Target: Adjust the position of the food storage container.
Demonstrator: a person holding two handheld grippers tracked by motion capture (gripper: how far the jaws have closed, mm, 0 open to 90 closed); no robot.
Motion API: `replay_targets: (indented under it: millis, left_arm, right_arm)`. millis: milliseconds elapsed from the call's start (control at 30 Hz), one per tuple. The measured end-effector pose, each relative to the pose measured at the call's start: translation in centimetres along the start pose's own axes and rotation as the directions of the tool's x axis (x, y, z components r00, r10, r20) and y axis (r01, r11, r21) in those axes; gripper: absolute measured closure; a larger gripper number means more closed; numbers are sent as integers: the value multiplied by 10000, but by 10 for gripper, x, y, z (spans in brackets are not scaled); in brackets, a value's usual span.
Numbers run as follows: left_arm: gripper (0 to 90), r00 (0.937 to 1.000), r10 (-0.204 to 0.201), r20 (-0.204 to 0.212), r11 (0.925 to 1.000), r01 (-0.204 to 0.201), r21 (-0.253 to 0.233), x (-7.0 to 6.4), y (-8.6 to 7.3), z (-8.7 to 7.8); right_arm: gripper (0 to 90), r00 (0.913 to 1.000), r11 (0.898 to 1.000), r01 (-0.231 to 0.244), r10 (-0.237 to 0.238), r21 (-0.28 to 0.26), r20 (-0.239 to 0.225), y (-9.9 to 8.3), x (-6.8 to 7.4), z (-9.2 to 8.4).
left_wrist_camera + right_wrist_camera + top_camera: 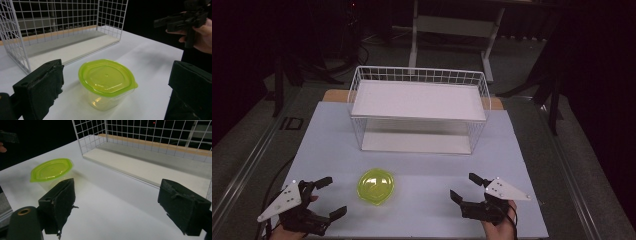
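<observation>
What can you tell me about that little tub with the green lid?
The small clear plastic tub with a lime-green lid has see-through walls and a rounded lid with a small pointed tab on its rim. The lid is shut on it. It stands upright on the white table, in front of the white wire rack, between both tongs. Nothing touches it but the table.

lime-green lid (375, 185) on clear tub, white wire rack (419, 109), black tongs (333, 197)

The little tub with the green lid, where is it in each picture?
High view: the tub sits low on the table, left of middle, between the two grippers.
Left gripper view: the tub is at the centre, just ahead of the open jaws.
Right gripper view: the tub is at the upper left.
Shared landmark: the white wire rack behind it.
</observation>
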State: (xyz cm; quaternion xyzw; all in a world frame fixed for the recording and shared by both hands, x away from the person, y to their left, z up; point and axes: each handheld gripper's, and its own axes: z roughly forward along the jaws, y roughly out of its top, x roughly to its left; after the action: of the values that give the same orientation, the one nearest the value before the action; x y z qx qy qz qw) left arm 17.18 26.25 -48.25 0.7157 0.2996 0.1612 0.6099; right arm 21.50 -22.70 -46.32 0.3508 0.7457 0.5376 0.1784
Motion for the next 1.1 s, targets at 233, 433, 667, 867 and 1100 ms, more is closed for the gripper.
replay_targets:
  millis: [233,433,667,867,1100]
  left_arm:
    - [6,9999,100,-41,9999,-100,-119,0,1,-1]
    - [6,10000,24,-64,9995,-26,-304,-2,5,-3]
    - [6,9994,-348,-17,9994,348,21,-2,17,-6]
    - [118,9981,-101,-608,9975,143,698,-1,21,-1]
    - [500,9926,-344,-1163,9869,521,1529,11,11,6]
  right_arm:
    - [144,9998,9994,180,-178,-294,81,2,3,-4]
    - [145,9987,9976,503,-498,-468,124,6,9,-9]
    - [145,9992,9976,406,-406,-555,6,8,8,-8]
    - [145,9993,9977,377,-380,-571,-46,9,9,-7]
    - [146,9990,9979,384,-395,-528,-211,9,11,-5]
